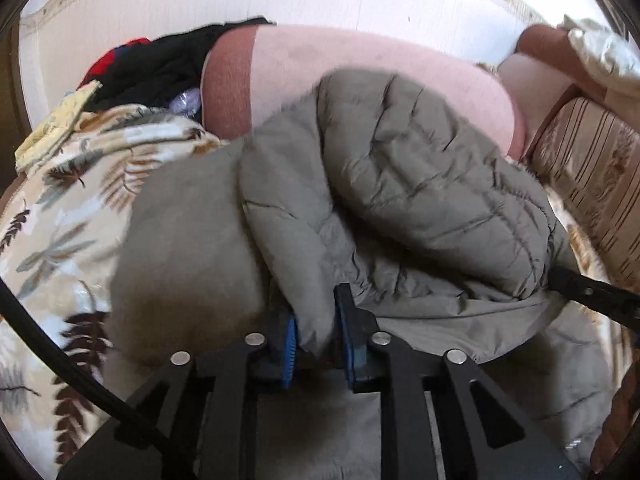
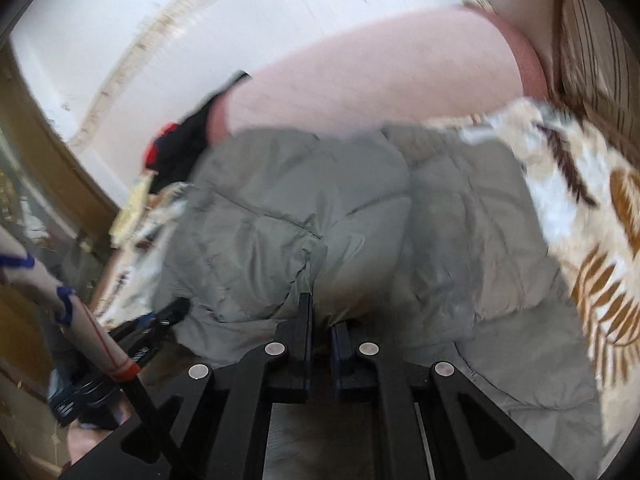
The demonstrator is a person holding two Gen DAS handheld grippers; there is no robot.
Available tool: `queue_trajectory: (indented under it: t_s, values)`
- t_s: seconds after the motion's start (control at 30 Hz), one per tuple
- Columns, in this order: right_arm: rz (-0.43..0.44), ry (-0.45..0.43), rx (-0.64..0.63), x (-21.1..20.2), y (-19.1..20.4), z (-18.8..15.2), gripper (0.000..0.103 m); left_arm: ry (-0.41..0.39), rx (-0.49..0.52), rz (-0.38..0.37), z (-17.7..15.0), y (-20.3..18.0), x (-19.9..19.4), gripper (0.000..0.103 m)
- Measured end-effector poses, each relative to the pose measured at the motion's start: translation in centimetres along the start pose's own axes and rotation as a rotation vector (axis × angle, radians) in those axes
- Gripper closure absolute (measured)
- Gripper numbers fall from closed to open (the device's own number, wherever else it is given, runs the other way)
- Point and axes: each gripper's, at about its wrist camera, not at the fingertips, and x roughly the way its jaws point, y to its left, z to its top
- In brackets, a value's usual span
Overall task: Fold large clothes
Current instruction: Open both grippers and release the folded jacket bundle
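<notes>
Both grippers, left gripper (image 1: pixel 316 334) and right gripper (image 2: pixel 321 316), clamp the grey-green quilted puffer jacket (image 1: pixel 400 184) low in frame; it's bunched on the leaf-print blanket (image 1: pixel 60 208), folding barely begun.

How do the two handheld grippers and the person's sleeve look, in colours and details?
Both grippers are black, with silver round rivets. The left gripper has blue ribbed pads and a black cable. The right gripper has dark pads. The sleeve is light, with blue marks and a red-striped cuff.
</notes>
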Motion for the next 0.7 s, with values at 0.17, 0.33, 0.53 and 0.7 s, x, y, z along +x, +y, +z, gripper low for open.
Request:
queue_trajectory:
  t_s: [0.17,0.33,0.53,0.7]
  values:
    - [-0.015,0.059,0.088,4.9,-3.6,-1.5,0.095,-0.056,0.104,0.095,-1.0,-2.0,0.8,0.078]
    - [-0.008,0.055,0.053,3.1,-3.4,-1.7,0.086,-0.066,0.090,0.096,-0.9,-1.5,-1.1,0.059]
    - [-0.039,-0.002,-0.053,-2.7,-2.3,-2.4,0.081,-0.132,0.001,0.140,-0.1,0.4,-5.1,0.052]
    - [0.000,-0.041,-0.065,-4.7,-0.7,-2.4,0.079,-0.151,0.017,0.145,-0.3,-0.4,-5.0,0.048]
